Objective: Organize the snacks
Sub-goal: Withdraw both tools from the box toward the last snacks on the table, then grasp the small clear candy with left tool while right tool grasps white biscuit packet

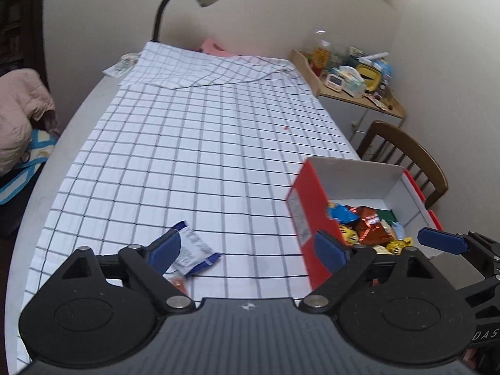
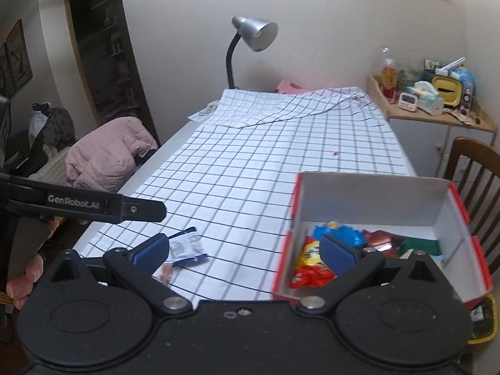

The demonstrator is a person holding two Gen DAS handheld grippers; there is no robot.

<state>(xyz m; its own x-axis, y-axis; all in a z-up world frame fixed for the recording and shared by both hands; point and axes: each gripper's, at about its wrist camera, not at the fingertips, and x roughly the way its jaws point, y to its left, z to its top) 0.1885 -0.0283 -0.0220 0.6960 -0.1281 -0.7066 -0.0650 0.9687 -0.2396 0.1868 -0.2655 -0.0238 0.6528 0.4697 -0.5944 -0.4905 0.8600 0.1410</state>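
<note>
A red box with a white inside (image 1: 307, 209) (image 2: 368, 200) stands at the table's near right and holds several wrapped snacks (image 1: 368, 225) (image 2: 312, 265). A white and blue snack packet (image 1: 195, 251) (image 2: 186, 247) lies on the checked cloth to its left, with a small orange packet (image 1: 178, 283) (image 2: 165, 272) just nearer. My left gripper (image 1: 247, 251) is open and empty above the near edge, its left pad over the white packet. My right gripper (image 2: 243, 248) is open and empty, its right pad over the box.
A checked tablecloth (image 1: 193, 143) covers the long table, folded over at the far end. A grey desk lamp (image 2: 254, 32) stands at the back. A wooden chair (image 1: 406, 156) and a cluttered side cabinet (image 2: 437, 106) are on the right. A pink jacket (image 2: 109, 153) lies left.
</note>
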